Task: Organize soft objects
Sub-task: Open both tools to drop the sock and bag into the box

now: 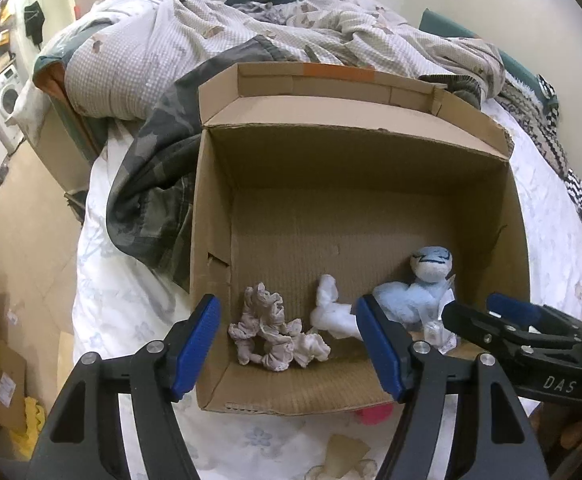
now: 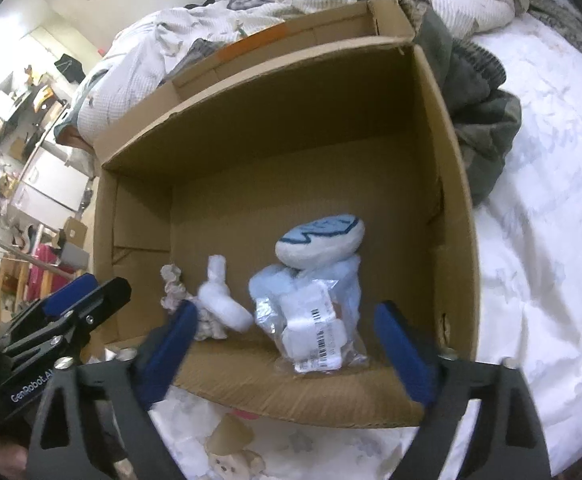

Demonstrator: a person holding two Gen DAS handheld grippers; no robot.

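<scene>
"DAS" and "GenRobot.AI" on tongs (image 1: 547, 384).

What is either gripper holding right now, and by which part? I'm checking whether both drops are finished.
Nothing. The left gripper and right gripper are open and empty; the scrunchie and blue plush lie in the box.

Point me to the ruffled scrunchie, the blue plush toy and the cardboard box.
ruffled scrunchie (image 1: 275, 332), left wrist view, on its bunched fabric.
blue plush toy (image 2: 321, 240), right wrist view, on its head.
cardboard box (image 1: 211, 216), left wrist view, on its left wall.
</scene>
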